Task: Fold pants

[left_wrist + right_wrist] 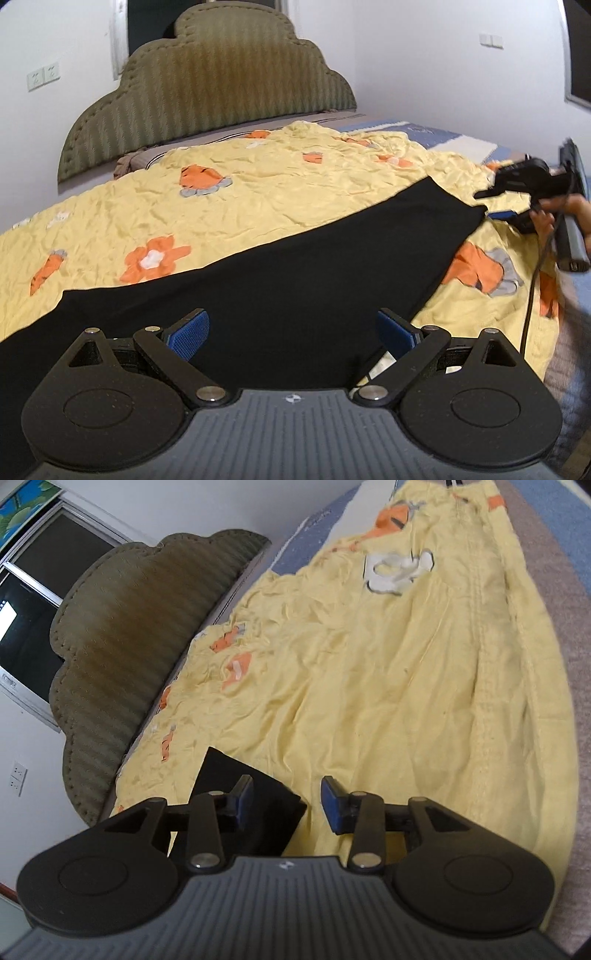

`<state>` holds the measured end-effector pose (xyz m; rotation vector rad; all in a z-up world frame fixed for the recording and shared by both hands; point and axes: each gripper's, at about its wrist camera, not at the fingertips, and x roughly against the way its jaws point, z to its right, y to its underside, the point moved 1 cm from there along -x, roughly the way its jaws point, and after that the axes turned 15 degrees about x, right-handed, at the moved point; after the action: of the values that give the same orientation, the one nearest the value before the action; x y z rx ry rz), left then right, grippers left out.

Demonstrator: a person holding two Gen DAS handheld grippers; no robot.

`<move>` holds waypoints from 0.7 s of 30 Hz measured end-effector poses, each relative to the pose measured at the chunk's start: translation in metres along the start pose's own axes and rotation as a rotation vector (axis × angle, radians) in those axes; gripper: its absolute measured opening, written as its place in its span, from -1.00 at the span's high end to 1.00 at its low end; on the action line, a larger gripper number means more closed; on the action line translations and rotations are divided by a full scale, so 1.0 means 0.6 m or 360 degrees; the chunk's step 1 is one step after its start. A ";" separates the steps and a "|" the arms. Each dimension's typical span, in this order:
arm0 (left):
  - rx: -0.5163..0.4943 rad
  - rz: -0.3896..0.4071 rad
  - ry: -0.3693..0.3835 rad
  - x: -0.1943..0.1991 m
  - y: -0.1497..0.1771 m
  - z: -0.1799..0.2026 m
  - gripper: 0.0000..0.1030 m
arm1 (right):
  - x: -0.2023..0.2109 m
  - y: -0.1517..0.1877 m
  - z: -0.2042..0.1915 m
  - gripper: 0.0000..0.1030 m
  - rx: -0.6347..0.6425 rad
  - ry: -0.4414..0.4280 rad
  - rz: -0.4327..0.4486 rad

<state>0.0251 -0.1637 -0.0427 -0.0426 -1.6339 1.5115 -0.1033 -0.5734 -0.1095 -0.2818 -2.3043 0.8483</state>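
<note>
The black pants point(280, 273) lie flat in a long strip across the yellow flowered bedspread point(229, 192) on the bed, running from the near left toward the far right edge. The left claw point(293, 334) hangs just above the near part of the pants, jaws spread wide, nothing between them. The right claw point(287, 801) stands partly open at the far end of the strip, its pads not pressing on anything; a corner of the pants point(236, 775) lies under its left finger. A green padded headboard point(207, 92) stands against the white wall.
</note>
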 end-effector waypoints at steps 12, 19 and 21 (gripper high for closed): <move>-0.0080 -0.0029 -0.0045 -0.015 0.004 0.025 -0.89 | -0.008 0.027 0.003 0.10 -0.0166 -0.0272 -0.0183; -0.0084 -0.0044 -0.0037 -0.016 0.005 0.032 -0.89 | -0.019 0.028 -0.019 -0.15 -0.0079 -0.0286 -0.0205; -0.0096 -0.0031 -0.0046 -0.013 0.005 0.033 -0.89 | -0.032 0.019 -0.015 -0.12 -0.0044 -0.0258 -0.0165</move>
<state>0.0166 -0.1828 -0.0469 -0.0377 -1.6982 1.4544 -0.0834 -0.5678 -0.1214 -0.1071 -2.4588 0.8141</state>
